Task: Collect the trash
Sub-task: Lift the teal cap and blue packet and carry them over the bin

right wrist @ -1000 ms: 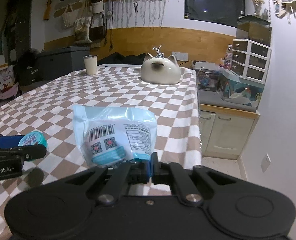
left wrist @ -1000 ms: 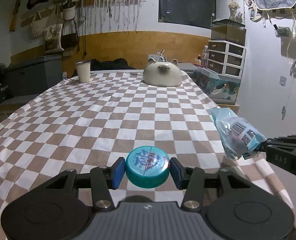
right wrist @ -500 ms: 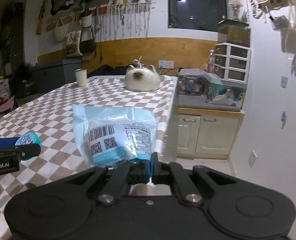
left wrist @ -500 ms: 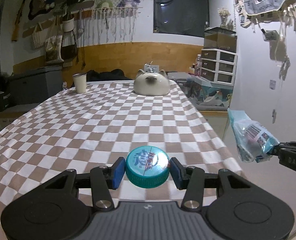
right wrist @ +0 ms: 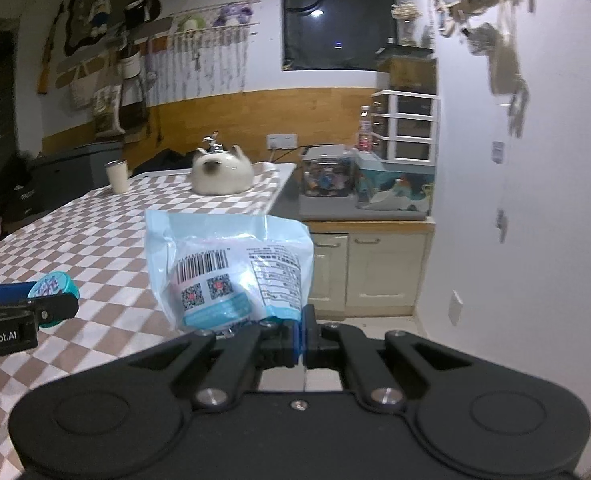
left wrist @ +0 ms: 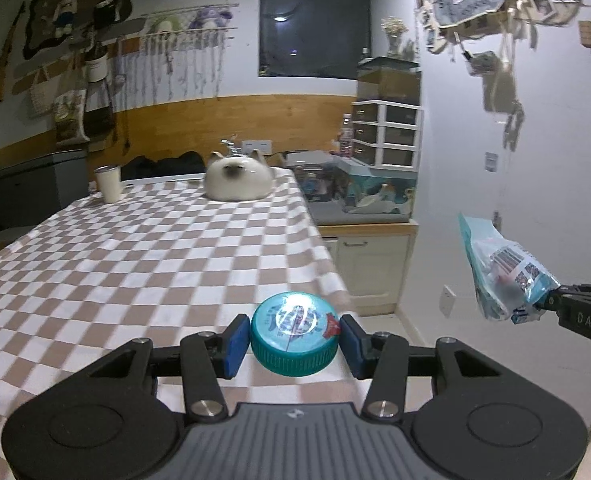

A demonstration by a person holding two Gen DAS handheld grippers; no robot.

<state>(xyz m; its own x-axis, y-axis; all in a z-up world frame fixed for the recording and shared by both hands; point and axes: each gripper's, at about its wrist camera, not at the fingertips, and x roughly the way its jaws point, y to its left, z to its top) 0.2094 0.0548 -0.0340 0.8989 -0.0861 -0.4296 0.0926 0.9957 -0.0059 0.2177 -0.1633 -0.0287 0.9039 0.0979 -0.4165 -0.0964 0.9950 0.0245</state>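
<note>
My left gripper (left wrist: 294, 340) is shut on a round teal lid (left wrist: 295, 332) with a printed top, held above the near right corner of the checkered table (left wrist: 135, 256). My right gripper (right wrist: 301, 334) is shut on the bottom edge of a light blue plastic snack bag (right wrist: 231, 268) with a barcode, held upright past the table's right edge. The bag (left wrist: 503, 276) and the right gripper also show at the right of the left wrist view. The lid (right wrist: 53, 286) shows at the left of the right wrist view.
A cat-shaped ceramic pot (left wrist: 237, 180) and a cream cup (left wrist: 109, 184) stand at the table's far end. Right of the table is a low cabinet (right wrist: 367, 268) with boxes and a drawer unit (left wrist: 387, 136). A white wall (right wrist: 535, 240) is close on the right.
Both grippers have moved back and to the right with their loads, rising off the table. The bag now hangs beyond the table's right edge. Both grips are unchanged.
</note>
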